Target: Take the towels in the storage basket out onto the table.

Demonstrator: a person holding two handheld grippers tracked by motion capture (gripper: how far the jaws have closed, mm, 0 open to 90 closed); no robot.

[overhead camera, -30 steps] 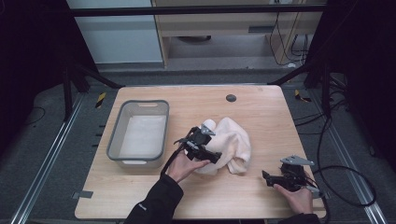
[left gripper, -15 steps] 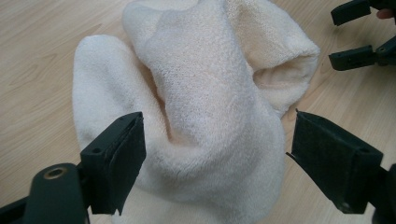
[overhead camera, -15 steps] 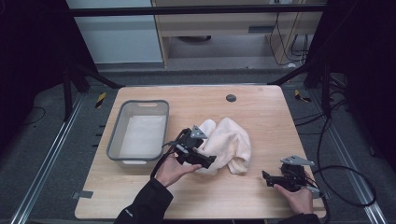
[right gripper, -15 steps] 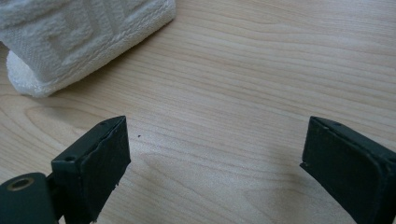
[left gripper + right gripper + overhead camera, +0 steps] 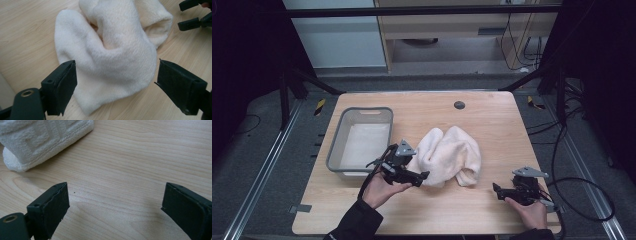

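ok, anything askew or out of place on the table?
Only the cream fleecy towel: it lies crumpled in a heap mid-table beside the grey plastic bin. No spills or damage. The left gripper hangs open at its edge.

Black two-jaw tools: left tool [image 5: 424,176], right tool [image 5: 495,190]; grey plates, black cables; sleeves apparently dark.

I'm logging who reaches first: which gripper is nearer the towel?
Left. The left gripper is open at the towel's near-left edge; the right gripper is open over bare table, off its right.
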